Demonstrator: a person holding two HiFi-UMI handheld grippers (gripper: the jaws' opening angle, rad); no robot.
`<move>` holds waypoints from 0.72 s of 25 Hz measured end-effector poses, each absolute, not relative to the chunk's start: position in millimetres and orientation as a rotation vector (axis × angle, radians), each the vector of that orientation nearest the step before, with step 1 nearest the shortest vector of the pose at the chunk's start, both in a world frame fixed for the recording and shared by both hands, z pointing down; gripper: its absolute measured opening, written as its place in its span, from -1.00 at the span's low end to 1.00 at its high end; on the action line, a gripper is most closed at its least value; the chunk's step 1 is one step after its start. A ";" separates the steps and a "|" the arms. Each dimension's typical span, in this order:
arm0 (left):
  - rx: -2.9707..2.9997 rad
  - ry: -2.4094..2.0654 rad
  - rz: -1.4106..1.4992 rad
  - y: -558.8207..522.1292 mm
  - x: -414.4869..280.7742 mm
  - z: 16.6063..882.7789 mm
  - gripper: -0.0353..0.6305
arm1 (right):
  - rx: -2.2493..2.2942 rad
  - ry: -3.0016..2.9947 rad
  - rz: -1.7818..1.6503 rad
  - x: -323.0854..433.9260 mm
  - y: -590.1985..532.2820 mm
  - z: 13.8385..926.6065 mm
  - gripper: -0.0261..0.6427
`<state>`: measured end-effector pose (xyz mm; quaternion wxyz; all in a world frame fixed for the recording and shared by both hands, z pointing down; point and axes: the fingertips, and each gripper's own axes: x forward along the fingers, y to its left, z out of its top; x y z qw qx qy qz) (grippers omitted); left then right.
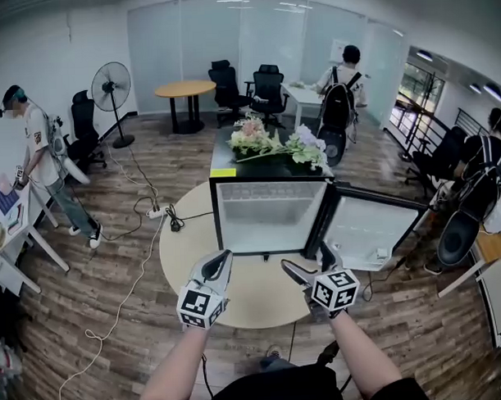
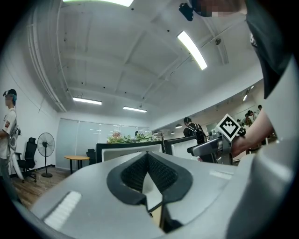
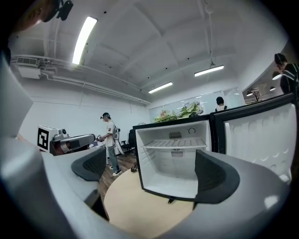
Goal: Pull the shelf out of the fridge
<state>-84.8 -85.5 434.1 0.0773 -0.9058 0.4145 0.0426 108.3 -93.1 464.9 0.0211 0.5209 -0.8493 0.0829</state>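
A small black fridge (image 1: 271, 215) stands on a round pale table (image 1: 183, 255) with its door (image 1: 370, 228) swung open to the right. In the right gripper view, a white wire shelf (image 3: 175, 144) spans the upper part of the fridge (image 3: 175, 161) interior. My left gripper (image 1: 222, 260) hovers over the table just in front of the fridge's lower left corner, jaws shut on nothing (image 2: 147, 156). My right gripper (image 1: 306, 259) hangs before the lower right corner, open and empty, and the fridge shows between its pads (image 3: 152, 170). Neither touches the fridge.
Flowers (image 1: 277, 141) lie on top of the fridge. Cables and a power strip (image 1: 157, 212) trail on the wooden floor at left. A person (image 1: 44, 161) stands by a desk at far left, near a fan (image 1: 111, 89). Other people with backpacks (image 1: 339, 102) are behind and to the right.
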 end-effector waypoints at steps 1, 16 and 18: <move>-2.715 1.238 0.122 -95.2 -81.3 433.4 -0.89 | 1.608 -2.637 0.270 109.6 -104.3 466.5 0.85; -2.658 1.344 0.065 -213.5 -45.8 437.4 -0.89 | 1.561 -2.736 0.512 129.5 -253.3 491.7 0.84; -2.658 1.352 0.058 -228.2 -40.1 442.7 -0.89 | 1.554 -2.744 0.557 130.6 -269.6 499.7 0.84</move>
